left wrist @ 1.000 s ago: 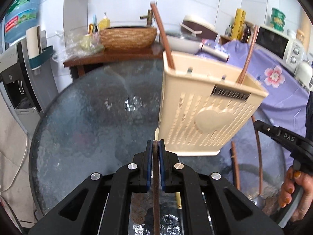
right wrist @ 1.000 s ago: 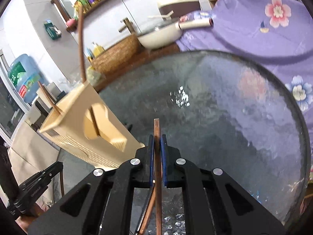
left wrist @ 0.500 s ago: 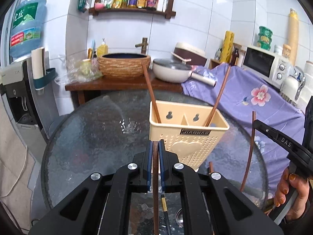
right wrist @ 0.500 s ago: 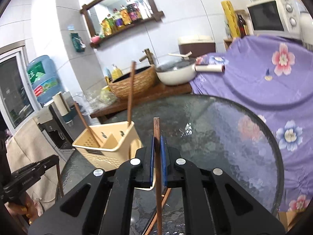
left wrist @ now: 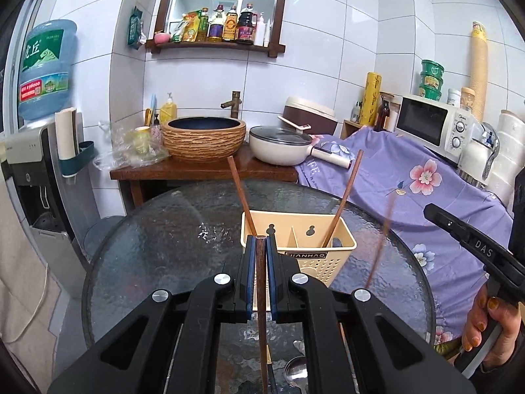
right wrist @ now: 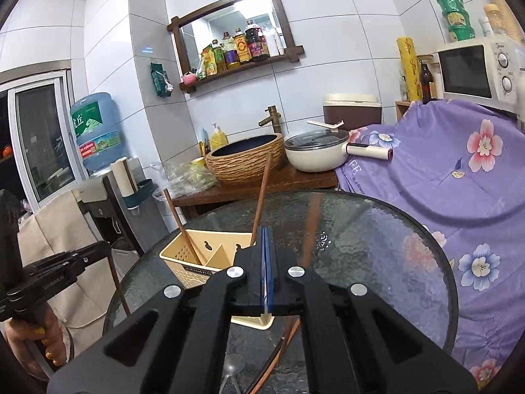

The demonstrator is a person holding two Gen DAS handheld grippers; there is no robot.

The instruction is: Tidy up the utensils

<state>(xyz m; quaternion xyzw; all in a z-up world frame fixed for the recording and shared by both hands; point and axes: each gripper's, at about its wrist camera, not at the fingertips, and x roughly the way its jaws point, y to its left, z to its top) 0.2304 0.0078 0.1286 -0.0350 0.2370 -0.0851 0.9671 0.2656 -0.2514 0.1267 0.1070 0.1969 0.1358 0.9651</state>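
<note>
Between the fingers (left wrist: 249,272) of the left gripper (left wrist: 261,262), a brown chopstick (left wrist: 262,328) is clamped. Its top end sits flush with the fingertips and its shaft hangs toward the near edge of the table (left wrist: 164,246). The jaws are closed fully on it.

On the right gripper (right wrist: 266,262), the fingers (right wrist: 252,262) are also closed, but the blue pads meet with nothing visible between them. Half a second ago a stick stood upright in that gap. Now a blurred stick (right wrist: 311,226) runs just beside the right-hand finger and below it. Whether it is still caught cannot be determined; it may have slipped.

Over the last second both grippers have risen from the table, and each view has changed from the holder's side wall to its open top. This suggests pickup is complete and the insertion step is next.

The beige utensil holder (left wrist: 315,256) stands upright near the middle of the table. It carries one wooden stick in its left compartment (left wrist: 241,193) and one in its right (left wrist: 344,193). A spoon (left wrist: 295,374) lies at the near edge, not yet sorted.
</note>
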